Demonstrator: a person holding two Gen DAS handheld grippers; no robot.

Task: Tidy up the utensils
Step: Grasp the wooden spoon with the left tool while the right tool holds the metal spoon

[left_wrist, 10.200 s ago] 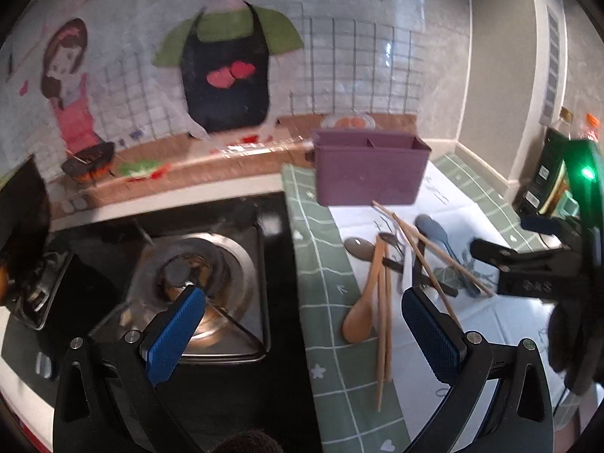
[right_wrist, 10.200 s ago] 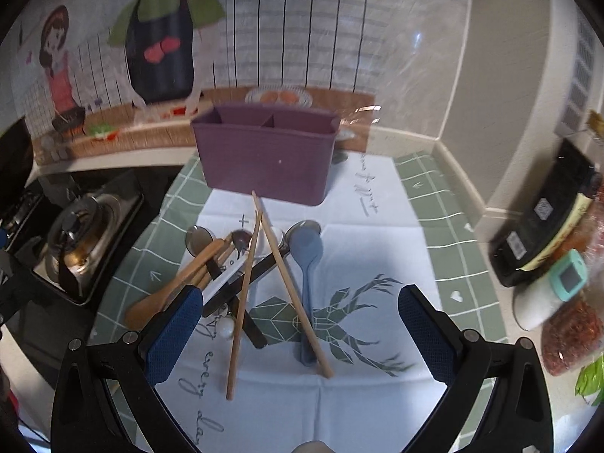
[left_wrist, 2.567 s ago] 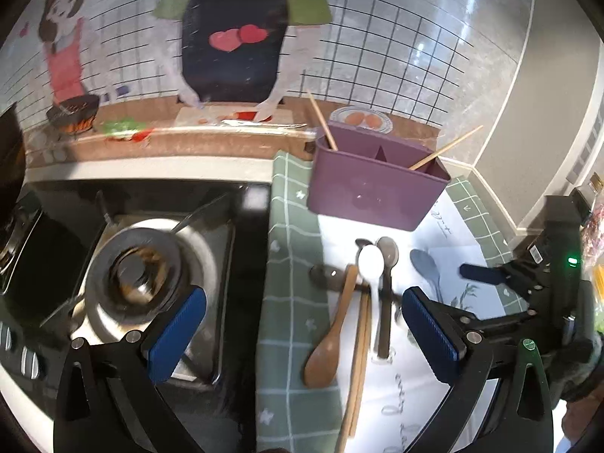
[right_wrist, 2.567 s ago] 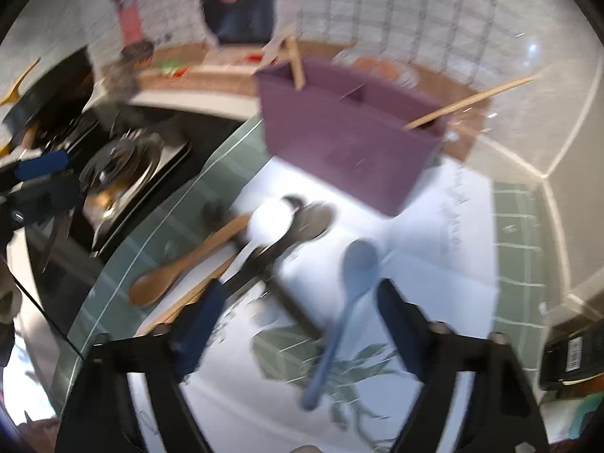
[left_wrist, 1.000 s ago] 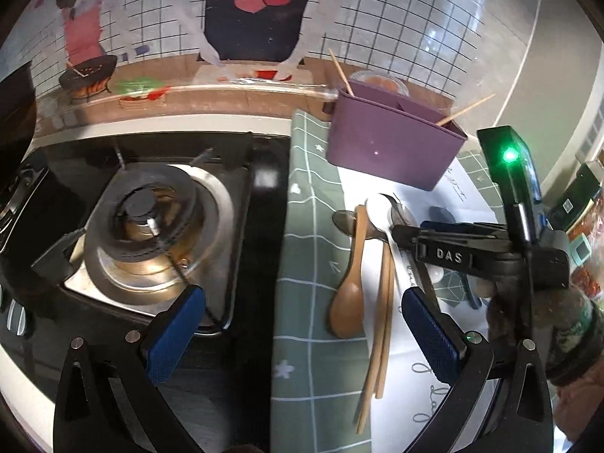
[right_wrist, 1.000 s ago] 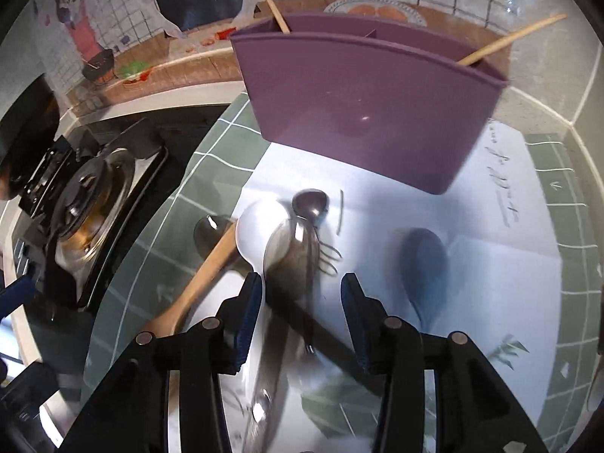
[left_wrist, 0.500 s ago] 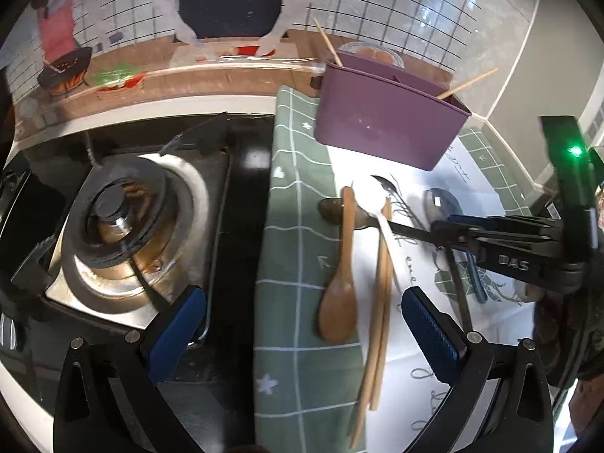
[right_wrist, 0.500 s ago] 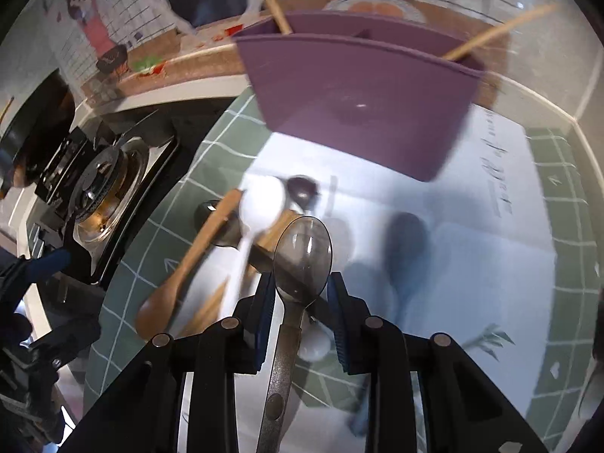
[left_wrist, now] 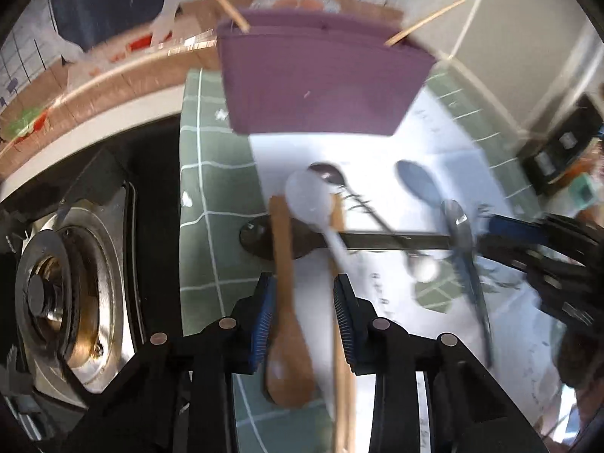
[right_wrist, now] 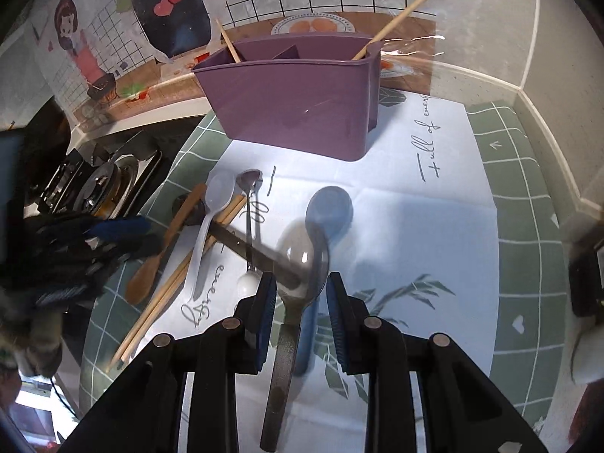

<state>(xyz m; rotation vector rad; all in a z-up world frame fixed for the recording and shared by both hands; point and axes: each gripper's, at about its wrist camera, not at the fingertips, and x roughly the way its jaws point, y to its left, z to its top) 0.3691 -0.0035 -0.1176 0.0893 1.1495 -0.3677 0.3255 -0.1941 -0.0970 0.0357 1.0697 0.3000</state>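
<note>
A purple utensil holder (right_wrist: 298, 102) stands at the back of the mat with two chopsticks (right_wrist: 400, 11) sticking out; it also shows in the left wrist view (left_wrist: 321, 83). My right gripper (right_wrist: 298, 302) is shut on a metal spoon (right_wrist: 298, 264), held above the mat over a blue spoon (right_wrist: 328, 211). My left gripper (left_wrist: 304, 313) has narrowed around a wooden spoon (left_wrist: 287, 302), a white spoon (left_wrist: 313, 204) and chopsticks (left_wrist: 341, 339) on the mat; I cannot tell if it grips them.
A gas stove (left_wrist: 56, 294) lies left of the green checked mat (left_wrist: 204, 204). A dark ladle (left_wrist: 264, 238) and a small metal spoon (right_wrist: 249, 188) lie in the pile. Bottles and packets (left_wrist: 566, 151) stand at the right. A tiled wall rises behind.
My left gripper went from wide open to nearly closed and dropped over the wooden spoon and chopsticks. My right gripper lifted the metal spoon and drew it back to the right.
</note>
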